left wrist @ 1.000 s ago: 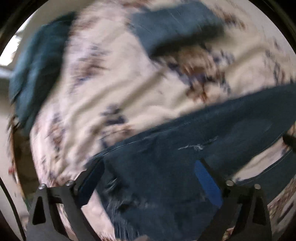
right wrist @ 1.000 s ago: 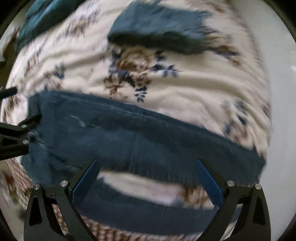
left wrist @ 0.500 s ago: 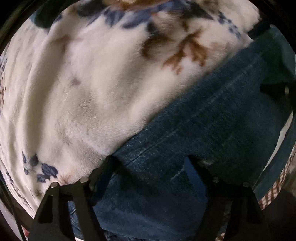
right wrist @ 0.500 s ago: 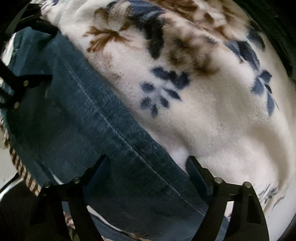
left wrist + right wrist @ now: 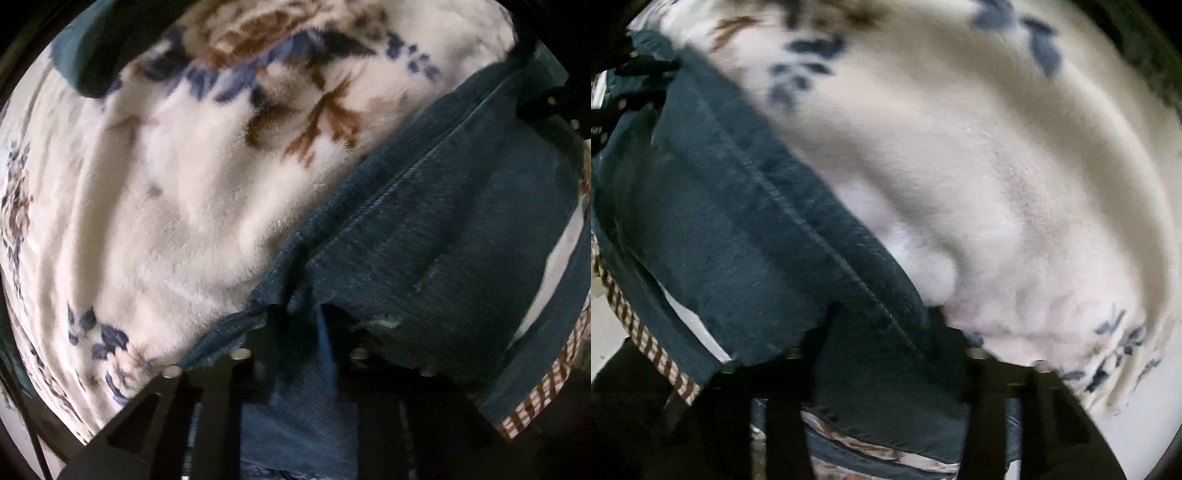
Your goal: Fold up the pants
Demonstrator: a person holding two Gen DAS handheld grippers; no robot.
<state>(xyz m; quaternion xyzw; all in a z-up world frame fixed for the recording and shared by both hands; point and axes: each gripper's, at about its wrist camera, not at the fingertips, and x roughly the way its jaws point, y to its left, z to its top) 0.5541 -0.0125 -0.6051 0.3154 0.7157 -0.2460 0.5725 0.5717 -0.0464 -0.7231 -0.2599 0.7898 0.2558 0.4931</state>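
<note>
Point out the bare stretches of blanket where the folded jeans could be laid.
Free: the white floral blanket beyond the jeans, up to the teal cloth at its far edge. Crowded: the near strip, where the left gripper and right gripper are closing on denim beside the checked border.

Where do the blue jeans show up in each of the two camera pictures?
Left wrist view: the jeans fill the right and lower part, running up to the right edge; the left claw is closing on their edge.
Right wrist view: the jeans fill the left and lower part; the right claw is closing over them.
Shared landmark: the white flowered blanket under the jeans.
</note>
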